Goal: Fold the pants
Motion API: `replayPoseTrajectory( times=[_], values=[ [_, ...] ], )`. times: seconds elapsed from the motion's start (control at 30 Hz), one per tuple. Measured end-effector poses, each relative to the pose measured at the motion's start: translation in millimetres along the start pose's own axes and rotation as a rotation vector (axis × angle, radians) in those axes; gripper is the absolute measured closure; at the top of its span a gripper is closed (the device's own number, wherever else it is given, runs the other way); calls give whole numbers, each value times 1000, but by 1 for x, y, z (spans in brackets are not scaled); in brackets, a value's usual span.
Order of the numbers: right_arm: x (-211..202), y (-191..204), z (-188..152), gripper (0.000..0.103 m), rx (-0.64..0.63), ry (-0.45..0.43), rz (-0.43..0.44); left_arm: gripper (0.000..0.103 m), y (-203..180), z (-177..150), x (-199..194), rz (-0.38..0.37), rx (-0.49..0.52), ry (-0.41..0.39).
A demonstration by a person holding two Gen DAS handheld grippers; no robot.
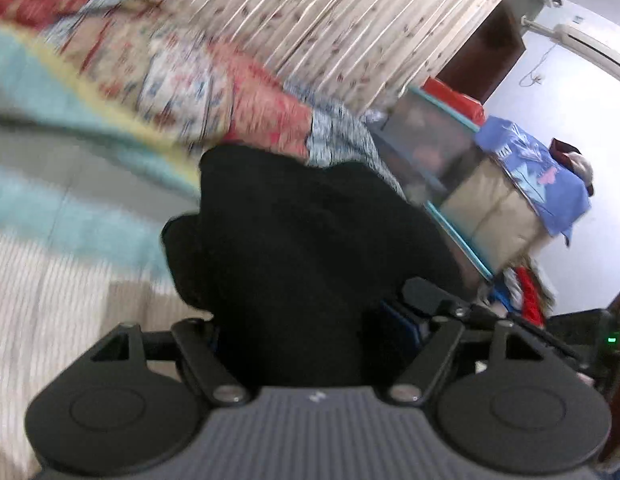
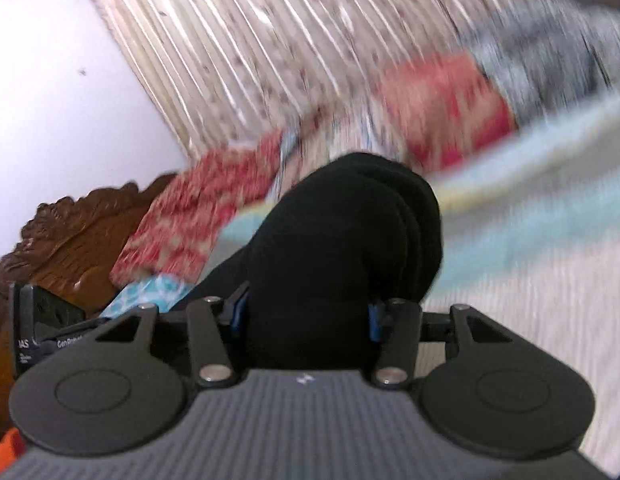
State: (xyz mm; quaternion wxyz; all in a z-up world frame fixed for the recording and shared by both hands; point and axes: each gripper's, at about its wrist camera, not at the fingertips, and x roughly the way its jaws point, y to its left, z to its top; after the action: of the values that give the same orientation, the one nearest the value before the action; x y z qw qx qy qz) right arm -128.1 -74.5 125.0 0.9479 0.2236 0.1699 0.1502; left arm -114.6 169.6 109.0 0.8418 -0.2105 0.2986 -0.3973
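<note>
The black pants (image 1: 293, 240) bulge up between the jaws of my left gripper (image 1: 293, 344), which is shut on a thick bunch of the fabric above the bed. In the right wrist view the black pants (image 2: 342, 240) fill the jaws of my right gripper (image 2: 305, 320), also shut on a wad of folded layers. The fabric hides the fingertips of both grippers. The right gripper's body (image 1: 582, 340) shows at the right edge of the left wrist view. Both views are motion-blurred.
A striped cream sheet (image 1: 37, 288) and a pale blue blanket (image 1: 69, 216) cover the bed. A red floral quilt (image 2: 197, 216) lies at the back below a patterned curtain (image 2: 269, 52). A carved wooden headboard (image 2: 69, 240) stands left. Boxes with blue cloth (image 1: 530, 172) stand right.
</note>
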Motion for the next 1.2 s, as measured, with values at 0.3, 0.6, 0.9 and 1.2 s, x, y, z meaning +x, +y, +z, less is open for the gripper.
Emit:
replayPoseTrajectory(
  times=[0.3,0.6,0.9,1.2],
  values=[
    [122,-109,4,46,46,149,-236,17,60,6,163,281,-37,217],
    [80,-94,-7,14,27,96,-405,0,23,7,125,410,61,146],
    [-25,-26,-63,10,124,75,-400,0,-54,-51,26,612,181,108],
    [-76,47,-127,6,148,202,-478,0,-112,-110,-61,650,240,182]
  ],
)
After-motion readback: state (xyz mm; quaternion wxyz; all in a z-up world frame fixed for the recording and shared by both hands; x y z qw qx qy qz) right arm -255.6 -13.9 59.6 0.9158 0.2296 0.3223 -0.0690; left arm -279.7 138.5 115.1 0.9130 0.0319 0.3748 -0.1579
